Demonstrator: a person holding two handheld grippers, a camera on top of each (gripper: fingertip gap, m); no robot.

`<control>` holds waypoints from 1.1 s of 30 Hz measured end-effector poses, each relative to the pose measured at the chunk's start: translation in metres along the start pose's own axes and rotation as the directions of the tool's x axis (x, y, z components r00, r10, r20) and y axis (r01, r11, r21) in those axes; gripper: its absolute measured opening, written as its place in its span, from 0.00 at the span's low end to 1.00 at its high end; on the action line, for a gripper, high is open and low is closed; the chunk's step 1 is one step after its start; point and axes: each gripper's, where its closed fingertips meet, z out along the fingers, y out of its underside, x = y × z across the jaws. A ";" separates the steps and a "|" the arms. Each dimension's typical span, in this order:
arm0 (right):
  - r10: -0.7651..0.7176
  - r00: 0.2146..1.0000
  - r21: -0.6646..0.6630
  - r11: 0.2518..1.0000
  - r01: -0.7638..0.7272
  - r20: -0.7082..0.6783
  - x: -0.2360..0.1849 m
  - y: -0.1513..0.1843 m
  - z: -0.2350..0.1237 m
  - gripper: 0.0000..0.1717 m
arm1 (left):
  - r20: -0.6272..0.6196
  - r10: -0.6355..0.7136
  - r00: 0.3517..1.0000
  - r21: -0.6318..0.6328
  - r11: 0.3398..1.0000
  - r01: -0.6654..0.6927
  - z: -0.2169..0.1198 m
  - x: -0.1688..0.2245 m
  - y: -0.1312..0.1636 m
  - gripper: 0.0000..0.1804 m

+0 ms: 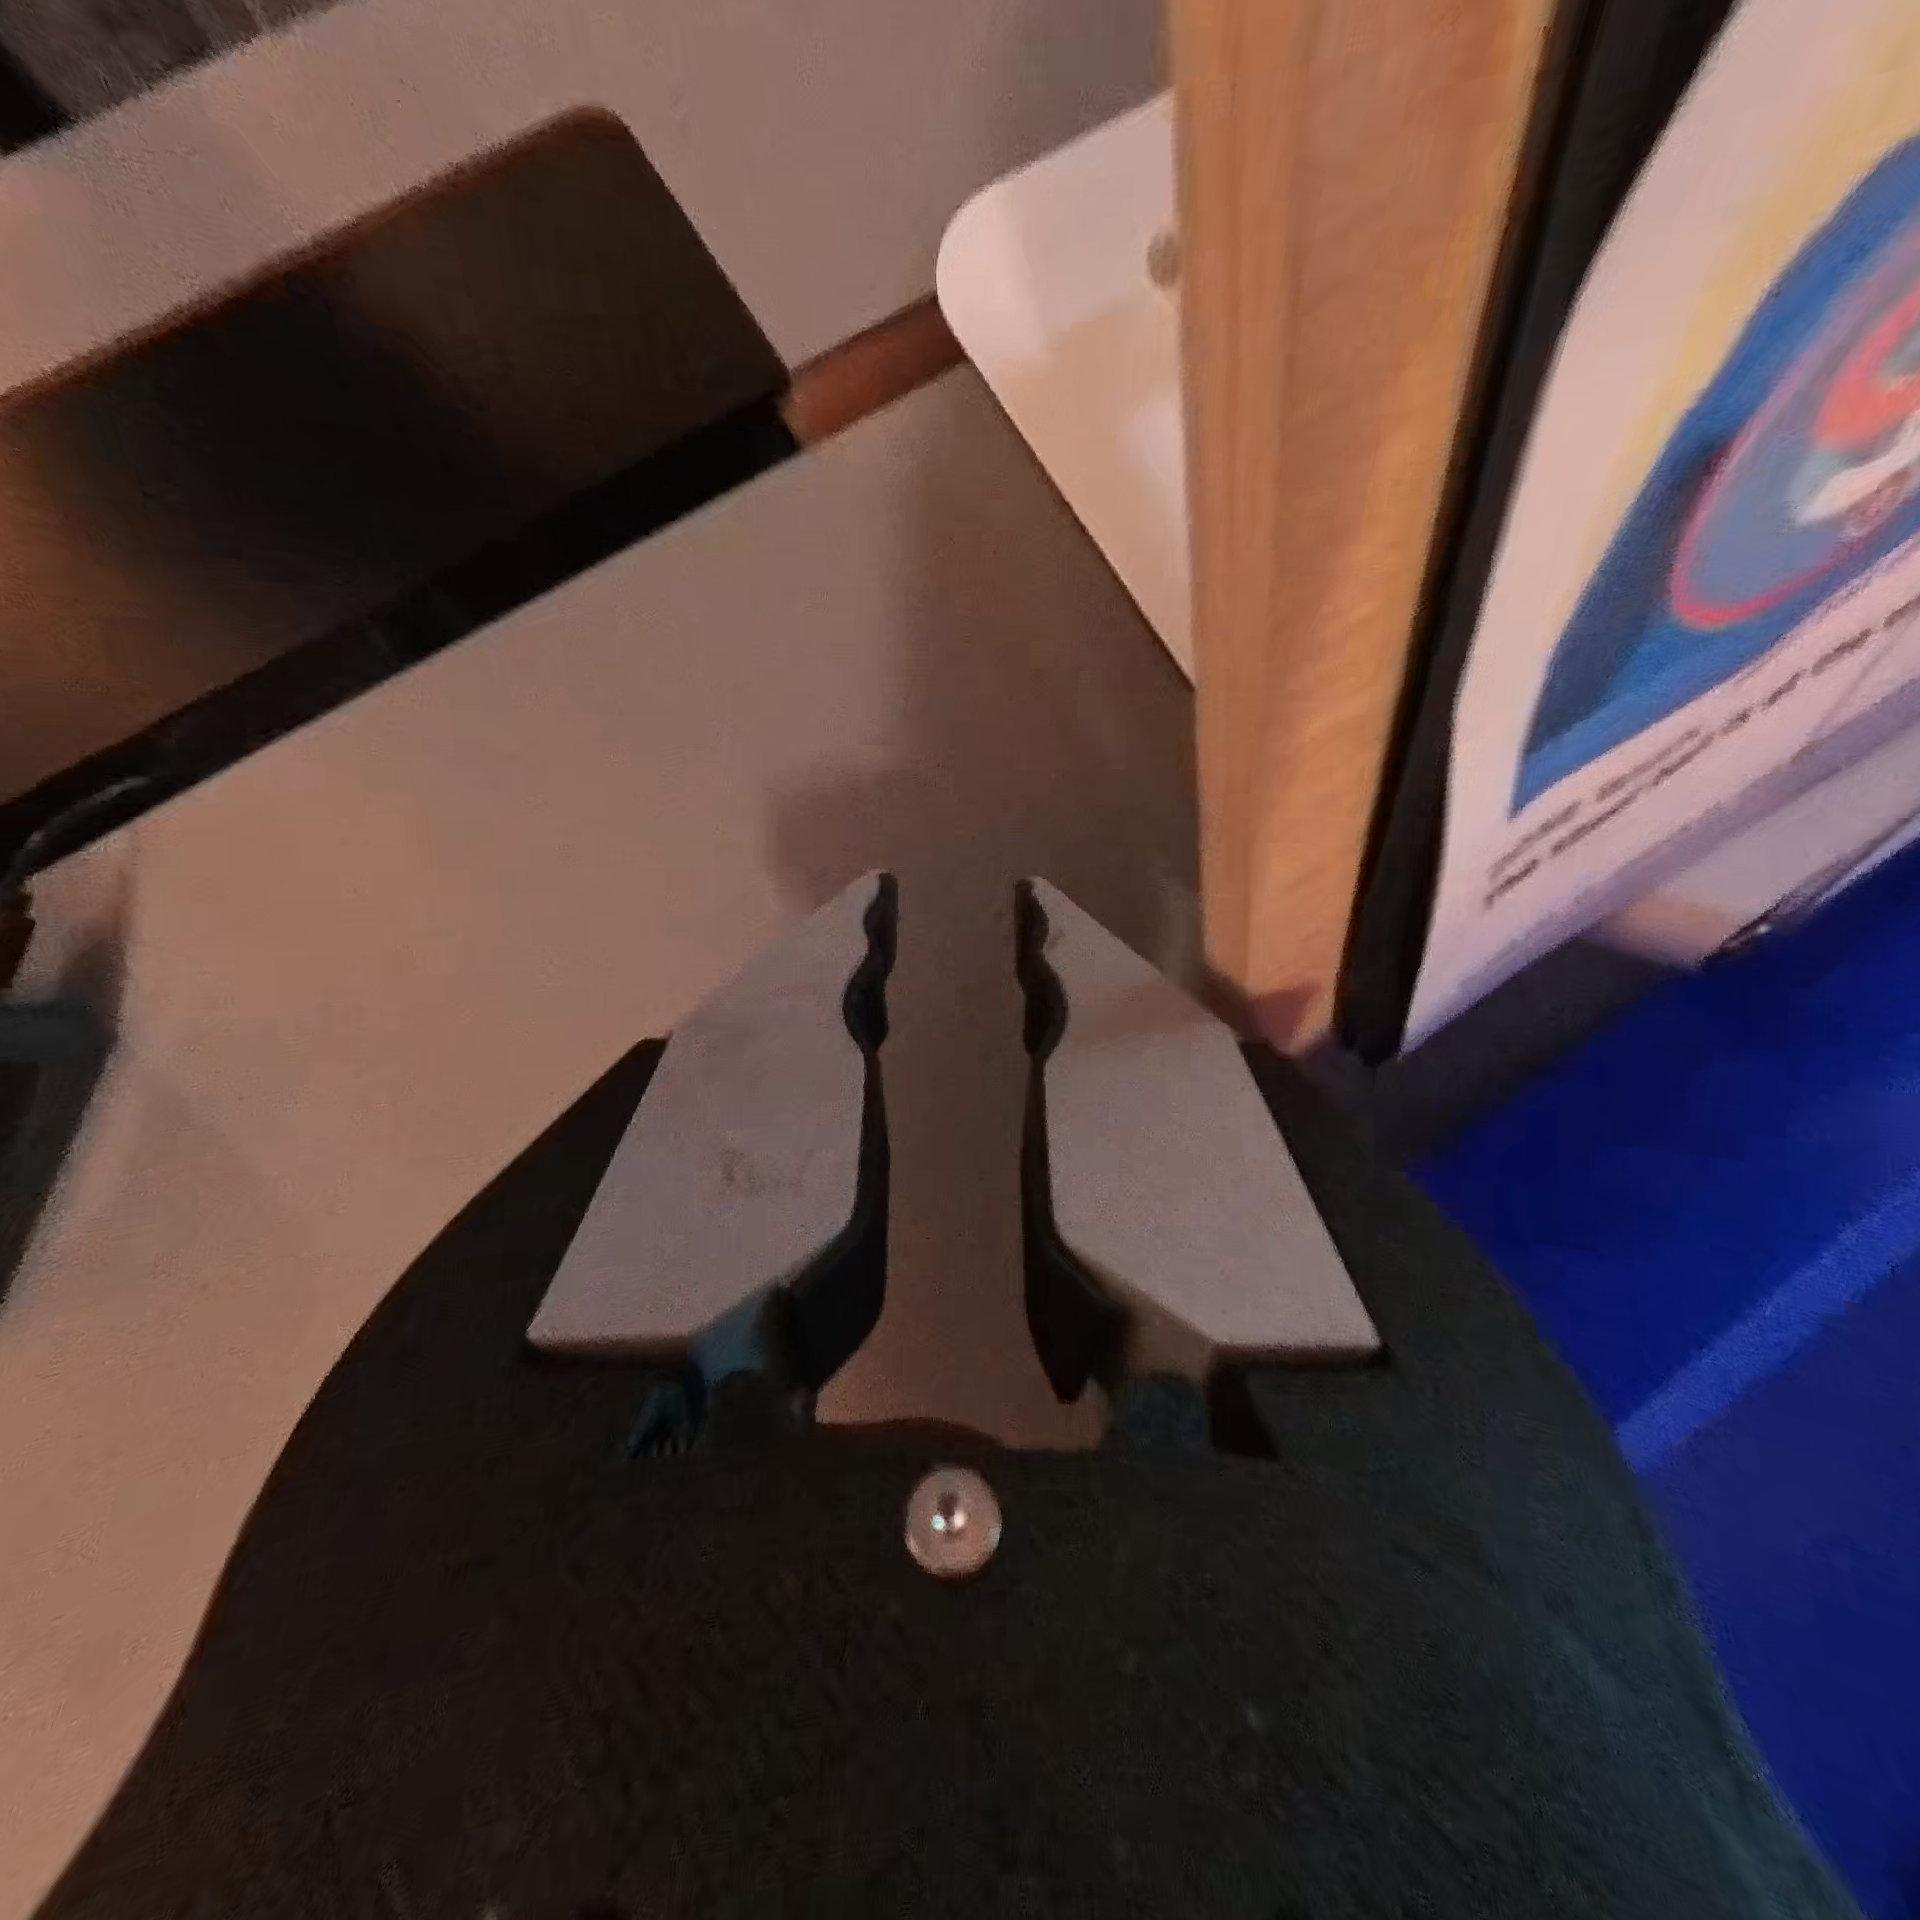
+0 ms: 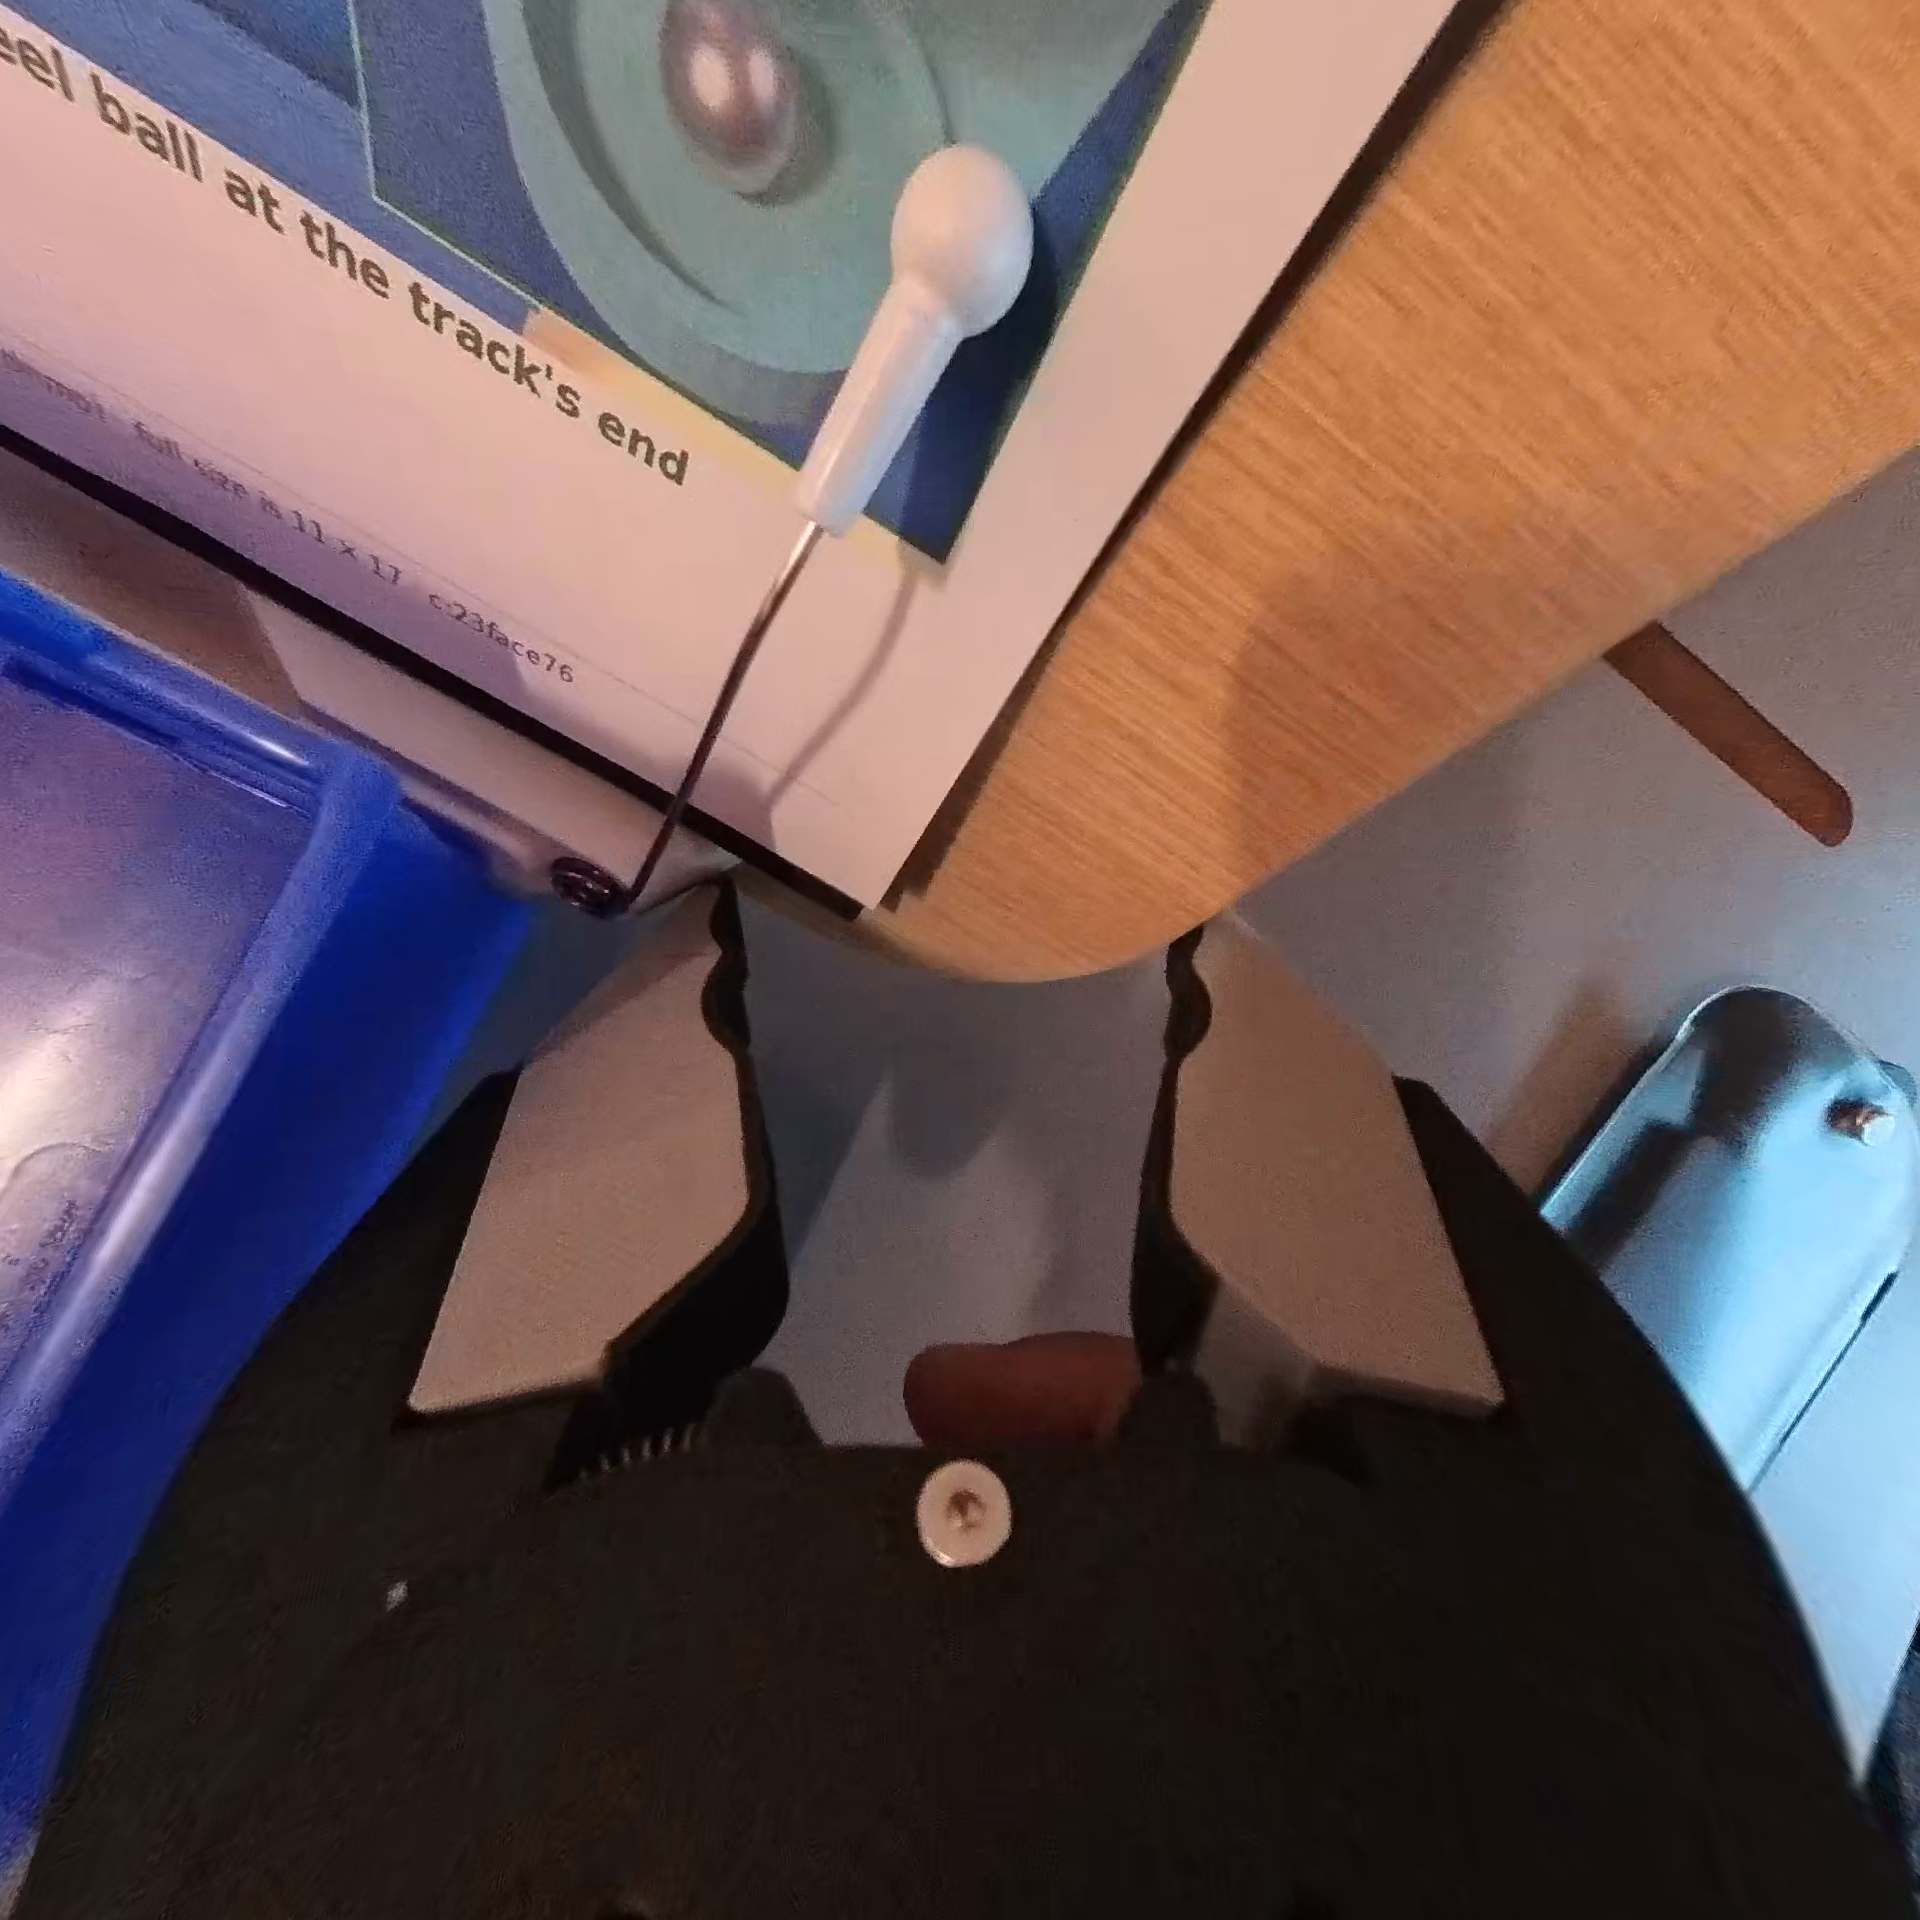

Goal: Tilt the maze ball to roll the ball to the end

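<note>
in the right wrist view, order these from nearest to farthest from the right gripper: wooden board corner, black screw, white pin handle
1. Wooden board corner: just ahead of the open right gripper, between its fingertips.
2. Black screw: left of the left fingertip, beside the blue bin.
3. White pin handle: farther ahead, over the printed sheet.

Dim, warm indoor light, and both views are soft with blur.
Motion smear runs across the wooden board (image 1: 1309, 499) and printed sheet (image 1: 1704, 540); a soft shadow pools ahead of the left gripper (image 1: 951, 894); pale sheen lies on the blue bin (image 2: 156, 935); straight edges bow near the frame borders.
</note>
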 end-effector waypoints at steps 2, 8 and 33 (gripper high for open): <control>0.025 0.999 0.007 1.000 -0.025 0.026 -0.001 0.002 0.001 0.44 | 0.025 -0.001 1.000 -0.049 0.999 0.003 -0.003 -0.011 0.012 0.12; 0.052 0.997 -0.003 0.999 -0.052 0.048 -0.004 0.005 0.004 0.44 | -0.164 -0.137 0.977 0.121 0.980 0.158 -0.048 -0.012 -0.016 0.25; 0.102 0.995 0.043 0.994 -0.102 -0.004 -0.005 -0.015 0.015 0.44 | 0.004 -0.079 0.997 0.246 0.966 0.076 -0.033 -0.003 -0.050 0.14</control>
